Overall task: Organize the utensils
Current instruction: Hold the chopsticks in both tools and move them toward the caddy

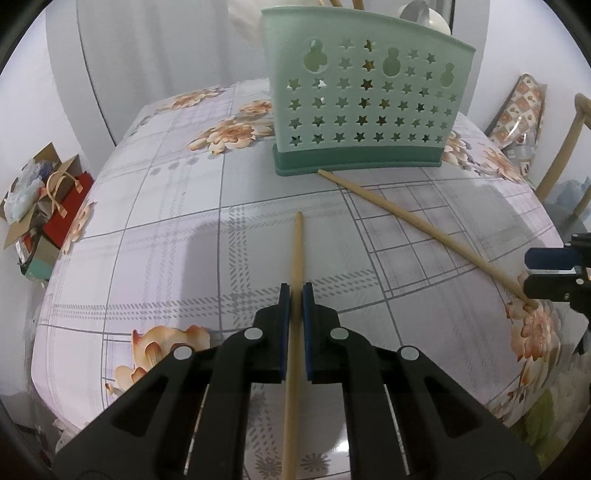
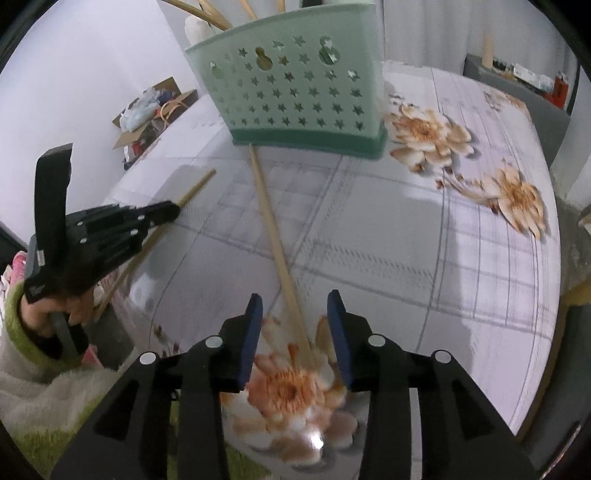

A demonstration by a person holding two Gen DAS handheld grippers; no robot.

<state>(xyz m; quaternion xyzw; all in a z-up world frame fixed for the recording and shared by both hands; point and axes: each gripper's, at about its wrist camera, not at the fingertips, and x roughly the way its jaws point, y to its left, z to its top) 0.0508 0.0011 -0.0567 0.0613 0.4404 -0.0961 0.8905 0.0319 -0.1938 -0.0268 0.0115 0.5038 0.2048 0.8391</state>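
A pale green star-punched utensil holder (image 1: 369, 103) (image 2: 295, 92) stands at the back of the flowered tablecloth (image 1: 166, 240), with several chopsticks and a spoon (image 1: 417, 11) sticking out of it. My left gripper (image 1: 296, 291) (image 2: 170, 212) is shut on a wooden chopstick (image 1: 297, 251) (image 2: 199, 186) that points toward the holder. A second chopstick (image 1: 424, 236) (image 2: 269, 218) lies on the cloth, its far end touching the holder's base. My right gripper (image 2: 294, 299) (image 1: 546, 273) is open, its blue pads on either side of this chopstick's near end without pressing it.
Cardboard boxes and a red bag (image 1: 48, 199) sit on the floor to the left of the table. A wooden chair (image 1: 569, 147) and a patterned cushion (image 1: 517, 114) stand to the right. A hand in a fluffy sleeve (image 2: 37, 314) holds the left gripper.
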